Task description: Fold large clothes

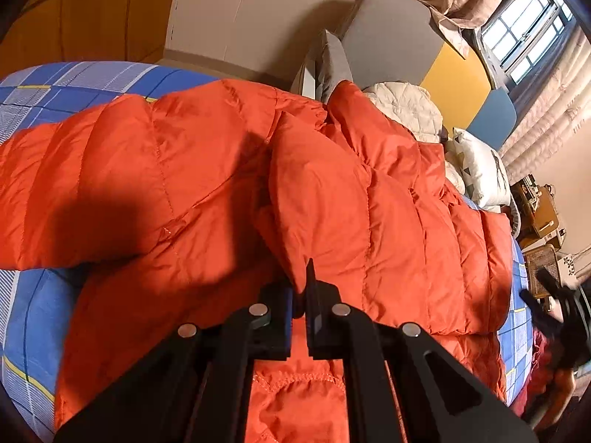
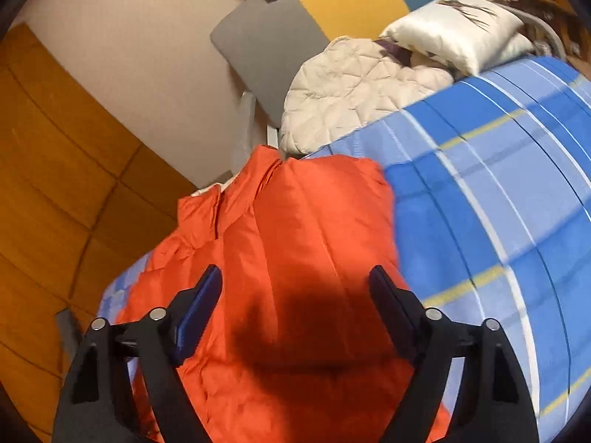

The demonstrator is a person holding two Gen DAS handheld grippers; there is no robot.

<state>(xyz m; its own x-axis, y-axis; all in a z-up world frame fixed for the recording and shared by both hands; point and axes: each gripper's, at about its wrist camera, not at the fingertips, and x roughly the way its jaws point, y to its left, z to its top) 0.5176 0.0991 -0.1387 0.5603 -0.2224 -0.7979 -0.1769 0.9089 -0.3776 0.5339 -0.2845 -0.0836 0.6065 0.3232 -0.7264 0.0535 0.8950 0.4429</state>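
An orange puffer jacket (image 1: 207, 170) lies spread across a bed covered by a blue plaid bedsheet (image 1: 33, 317). In the left wrist view, the left gripper (image 1: 300, 295) has its fingers (image 1: 317, 295) drawn close together, pinching a fold of the jacket's quilted edge; the pinched panel rises from the fingertips and drapes over the rest of the garment, while a stitched hem shows just below the fingers. The jacket fills the middle of that view, one sleeve reaching to the left over the sheet.

In the right wrist view, the right gripper (image 2: 295, 295) hangs over the orange puffer jacket (image 2: 295, 229) with its fingers (image 2: 199, 302) spread wide, holding nothing; the jacket lies below and between them, its collar pointing away toward the wall. The gripper's shadow falls on the fabric between the fingers. Beyond the jacket lie a cream quilted garment (image 2: 351, 88), a white pillow (image 2: 458, 29) and a grey cushion (image 2: 273, 48) leaning against the wall. The bedsheet (image 2: 498, 203) is bare to the right.
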